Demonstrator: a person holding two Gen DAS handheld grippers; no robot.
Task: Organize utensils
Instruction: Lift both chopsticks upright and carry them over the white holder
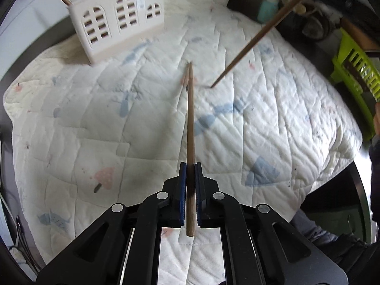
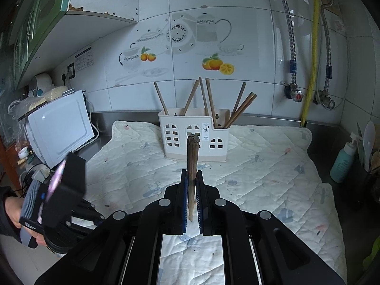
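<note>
In the left wrist view my left gripper (image 1: 190,166) is shut on a wooden chopstick (image 1: 190,118). The chopstick runs forward between the blue pads, and its thin tip hangs above the quilted cloth (image 1: 95,118). The white utensil holder (image 1: 118,23) stands at the far left with several chopsticks in it. A second chopstick (image 1: 256,40) slants in from the upper right, thin tip near the cloth. In the right wrist view my right gripper (image 2: 192,173) is shut on that chopstick (image 2: 192,156), thick end up, in front of the holder (image 2: 173,137).
A white microwave (image 2: 61,128) stands on the left of the steel counter. A teal bottle (image 2: 343,163) and a utensil jar are on the right, and a green basket (image 1: 356,71) is beyond the cloth's right edge. A hand (image 2: 14,211) holds the left tool. The tiled wall with pipes is behind.
</note>
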